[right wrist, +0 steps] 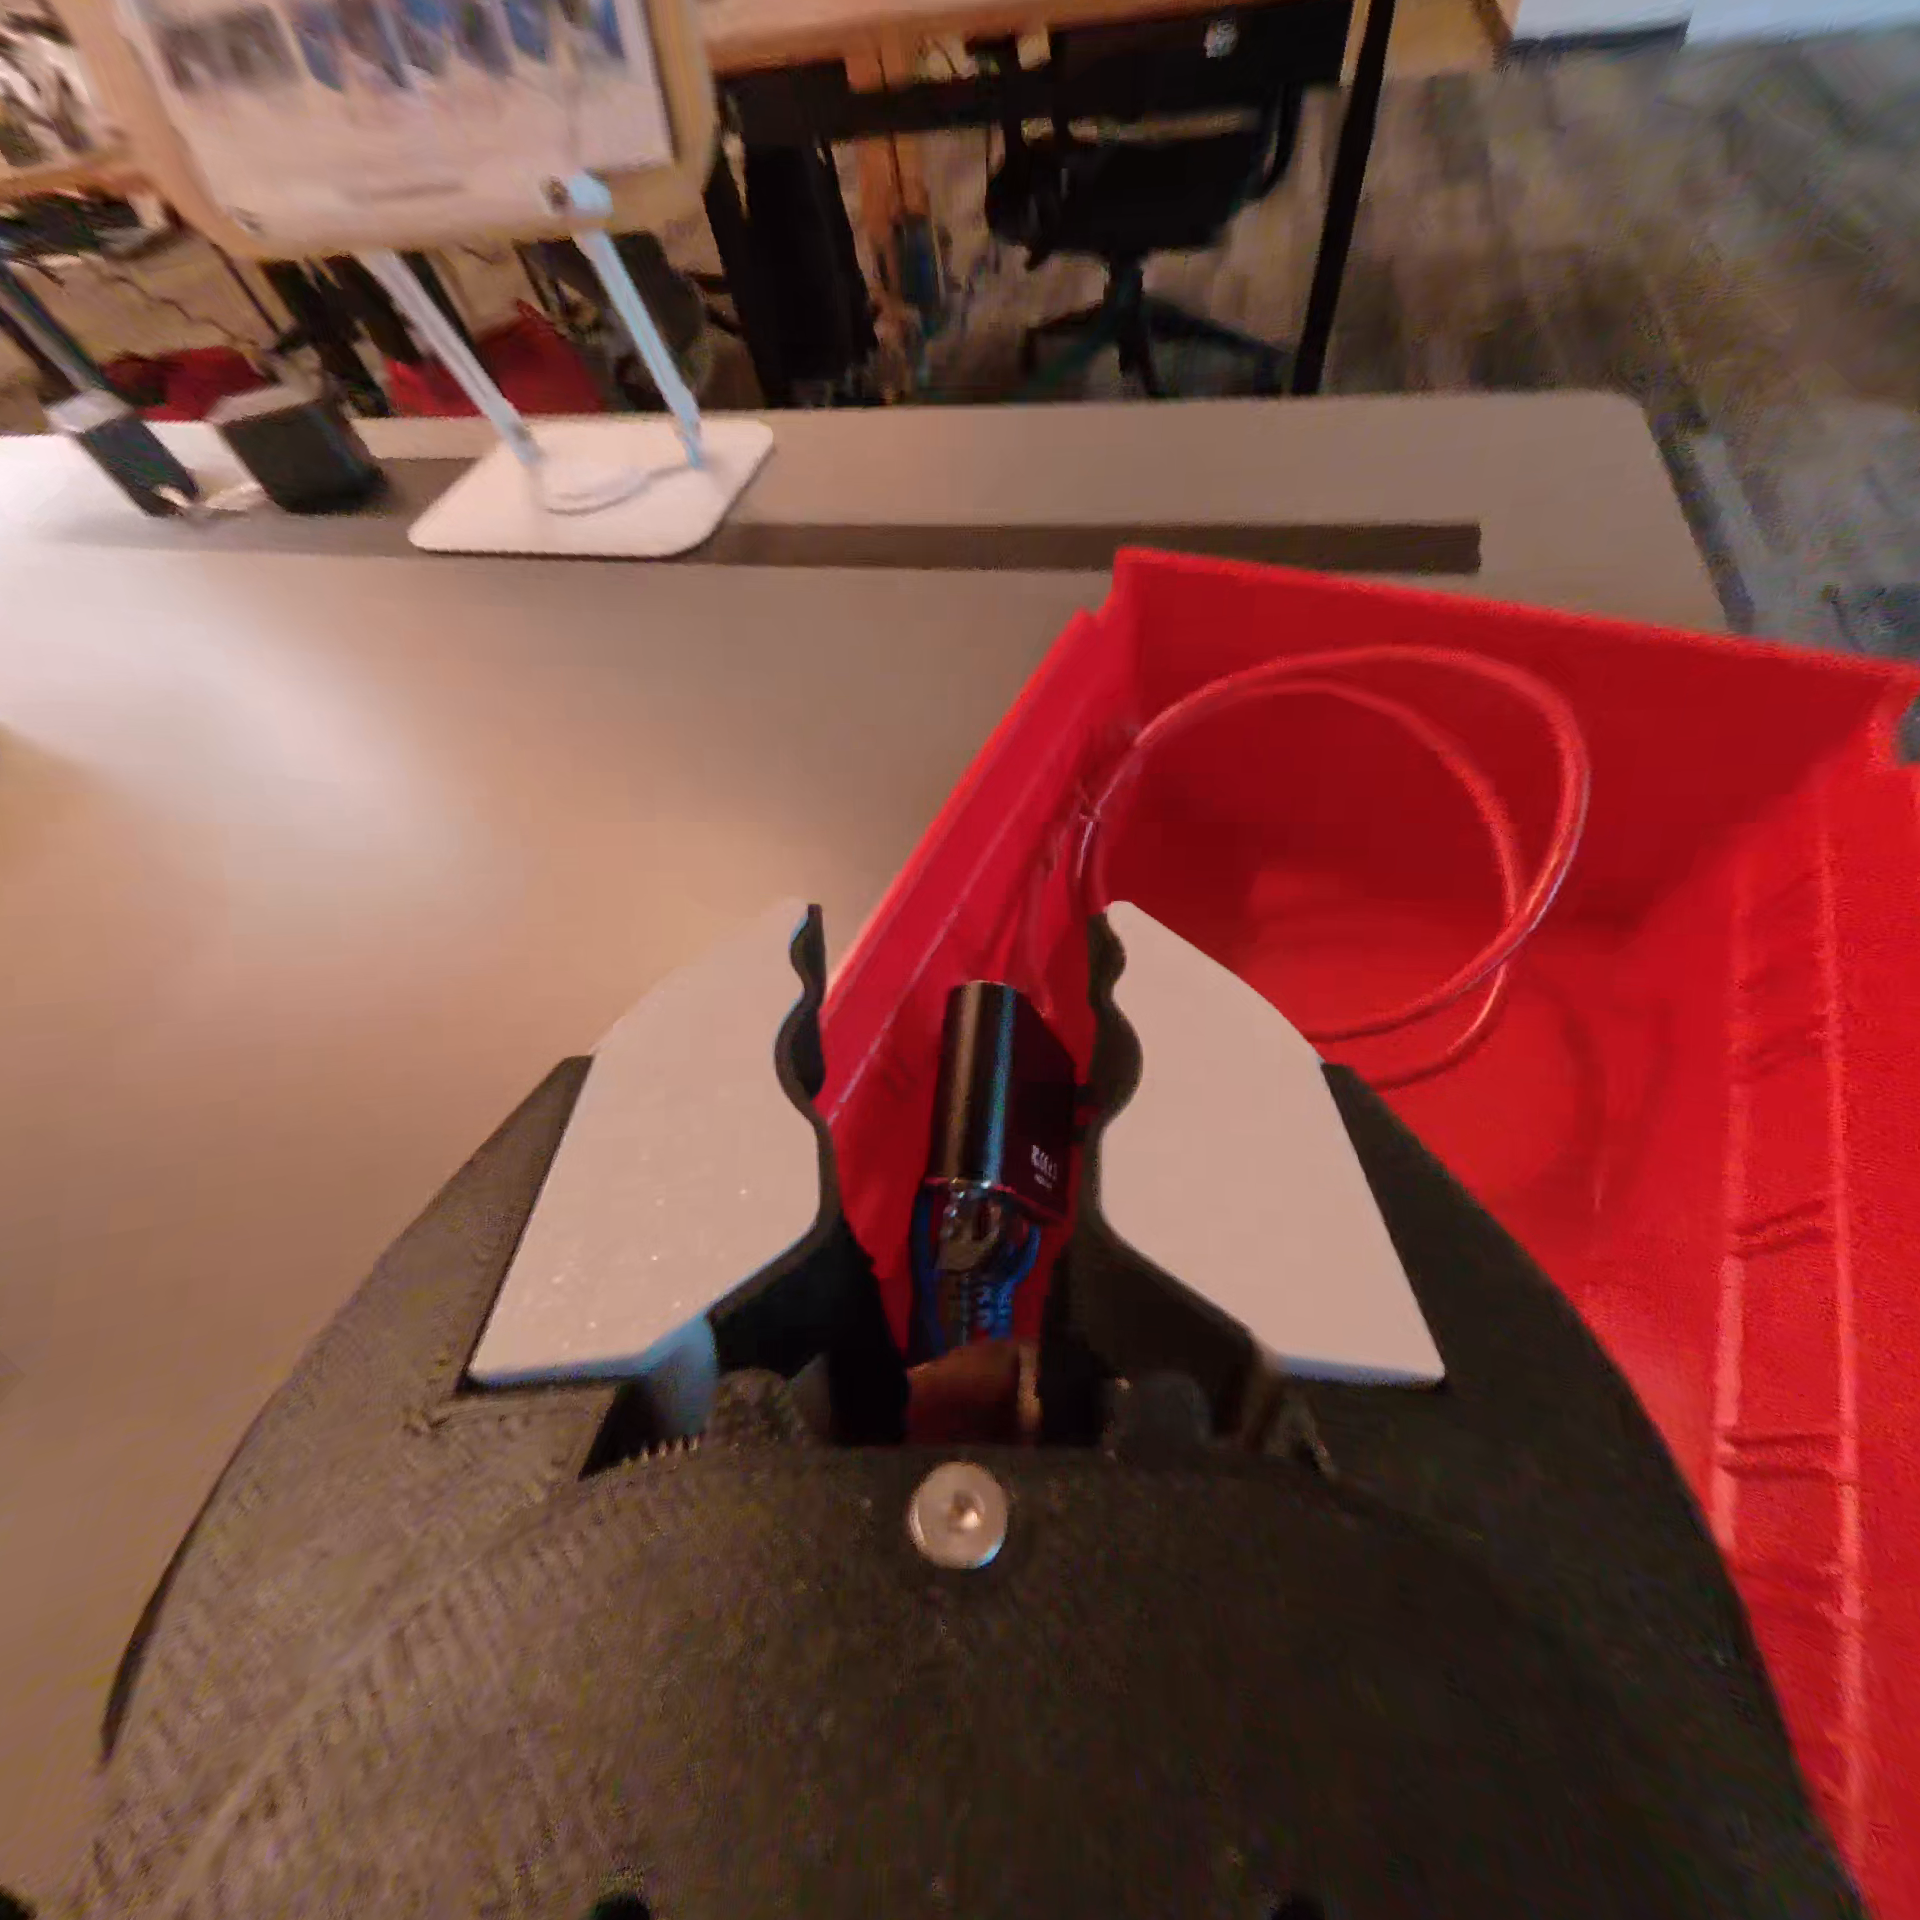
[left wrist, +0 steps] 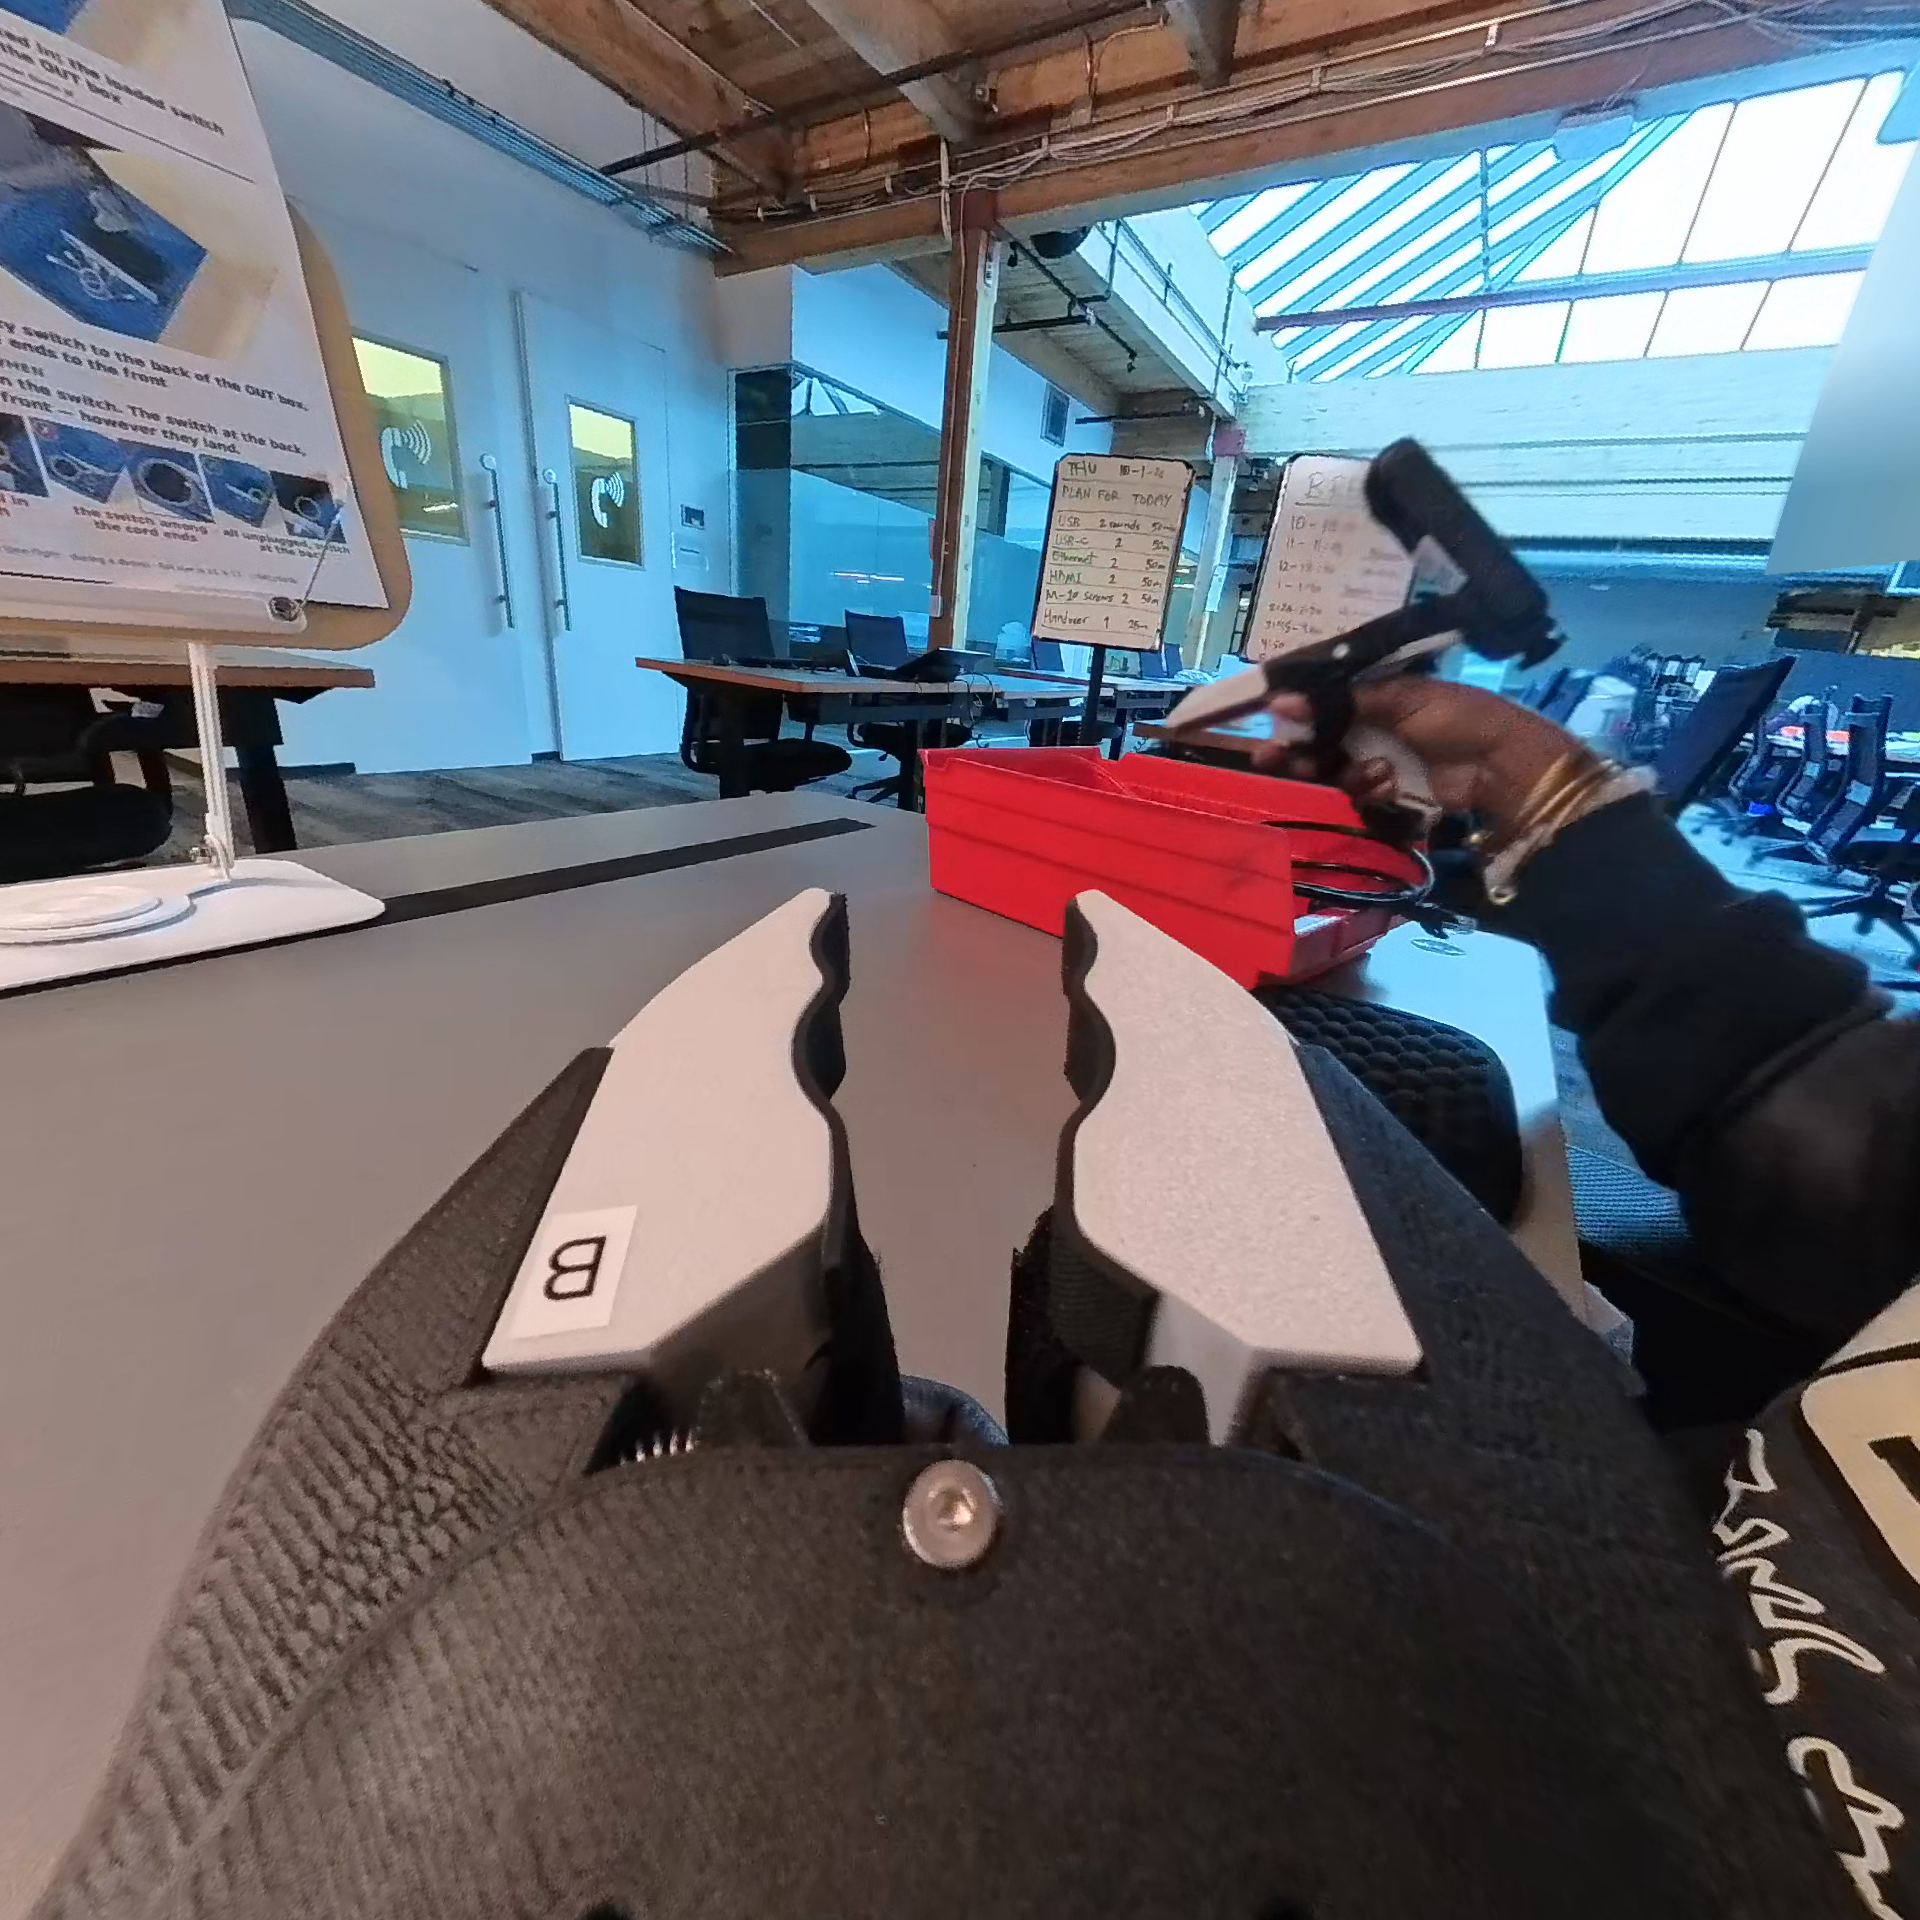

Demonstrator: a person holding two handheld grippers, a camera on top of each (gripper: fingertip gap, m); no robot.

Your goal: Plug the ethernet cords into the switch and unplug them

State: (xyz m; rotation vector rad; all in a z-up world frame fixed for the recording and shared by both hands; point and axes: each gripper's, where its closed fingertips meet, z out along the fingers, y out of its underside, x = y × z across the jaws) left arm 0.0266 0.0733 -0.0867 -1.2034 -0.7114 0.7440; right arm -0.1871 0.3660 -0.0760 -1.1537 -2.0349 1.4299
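My left gripper (left wrist: 951,914) is open and empty, low over the grey table (left wrist: 312,1143). A red bin (left wrist: 1101,852) stands ahead of it to the right. A hand holds my right gripper (left wrist: 1216,712) above that bin. In the right wrist view my right gripper (right wrist: 956,920) is open over the bin's (right wrist: 1766,1039) left end. A small black switch (right wrist: 1003,1101) lies in the bin below the gap between the fingers, untouched by them. Blue cords (right wrist: 982,1283) meet its near end. A thin cord (right wrist: 1455,862) lies coiled on the bin floor.
An instruction sign (left wrist: 156,312) on a white stand (left wrist: 156,914) sits at the table's back left; its base also shows in the right wrist view (right wrist: 592,499). Two dark objects (right wrist: 301,452) stand beside it. A black mesh chair back (left wrist: 1403,1070) is at the table's right edge. Some 35 cm of space lies between my two pairs of fingers.
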